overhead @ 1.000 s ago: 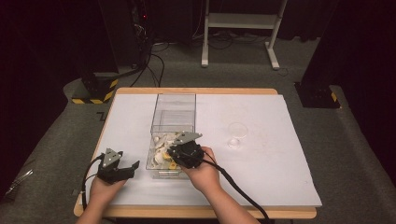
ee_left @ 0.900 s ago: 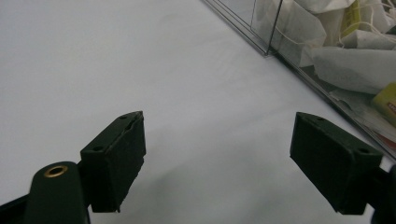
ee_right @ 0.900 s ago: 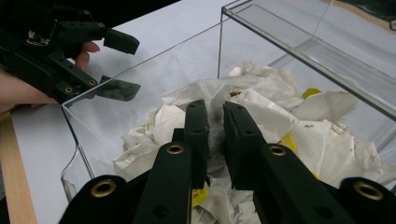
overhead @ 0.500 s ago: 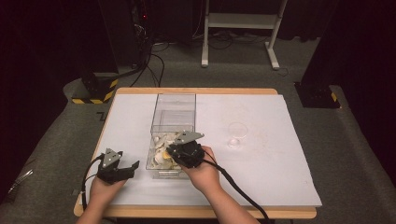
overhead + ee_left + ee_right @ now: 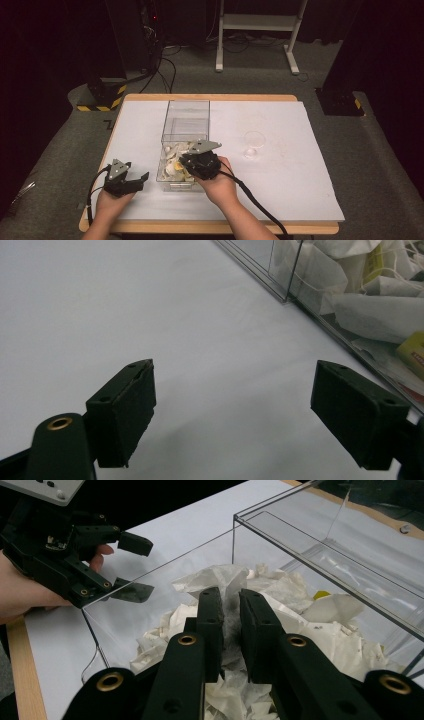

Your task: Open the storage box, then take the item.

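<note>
A clear plastic box (image 5: 186,103) stands on the white sheet, divided into a far and a near compartment. The far one looks bare. The near one holds a heap of white tea bags (image 5: 174,161), some with yellow tags. My right gripper (image 5: 189,162) reaches down into that heap. In the right gripper view its jaws (image 5: 231,599) stand nearly together, with a crumpled white tea bag (image 5: 227,580) pinched between the pads. My left gripper (image 5: 139,172) rests on the sheet left of the box, open, with nothing between its jaws (image 5: 232,390). The box wall (image 5: 300,285) lies to its right.
A white sheet (image 5: 290,170) covers the wooden table. A small clear round dish (image 5: 254,139) lies right of the box. Behind the table on the dark floor are a yellow-and-black striped base (image 5: 100,95) and a white stand (image 5: 257,30) with cables.
</note>
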### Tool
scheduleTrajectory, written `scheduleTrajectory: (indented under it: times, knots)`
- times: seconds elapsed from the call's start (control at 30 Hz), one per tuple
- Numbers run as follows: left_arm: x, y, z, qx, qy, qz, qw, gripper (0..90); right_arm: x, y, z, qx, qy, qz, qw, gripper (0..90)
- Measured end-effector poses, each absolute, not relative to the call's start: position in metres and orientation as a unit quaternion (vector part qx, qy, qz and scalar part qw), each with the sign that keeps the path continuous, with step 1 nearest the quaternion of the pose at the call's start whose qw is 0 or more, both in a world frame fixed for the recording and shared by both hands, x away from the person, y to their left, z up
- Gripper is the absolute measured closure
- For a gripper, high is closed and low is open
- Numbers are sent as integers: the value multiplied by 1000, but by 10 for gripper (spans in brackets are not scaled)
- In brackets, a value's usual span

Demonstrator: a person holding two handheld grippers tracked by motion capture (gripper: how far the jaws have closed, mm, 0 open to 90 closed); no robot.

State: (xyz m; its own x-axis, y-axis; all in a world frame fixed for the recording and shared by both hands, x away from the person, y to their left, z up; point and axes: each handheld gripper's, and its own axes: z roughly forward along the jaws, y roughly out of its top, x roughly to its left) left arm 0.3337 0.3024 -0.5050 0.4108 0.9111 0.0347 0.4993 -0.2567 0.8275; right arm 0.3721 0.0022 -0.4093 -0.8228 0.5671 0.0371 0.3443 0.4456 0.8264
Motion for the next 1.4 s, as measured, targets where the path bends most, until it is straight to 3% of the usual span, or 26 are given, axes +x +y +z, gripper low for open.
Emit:
scheduleTrajectory:
  times: [1.4]
  knots:
    - [334,303,-505,747,469,263,390,186,365,-22,-387,267,811,499,151,798]
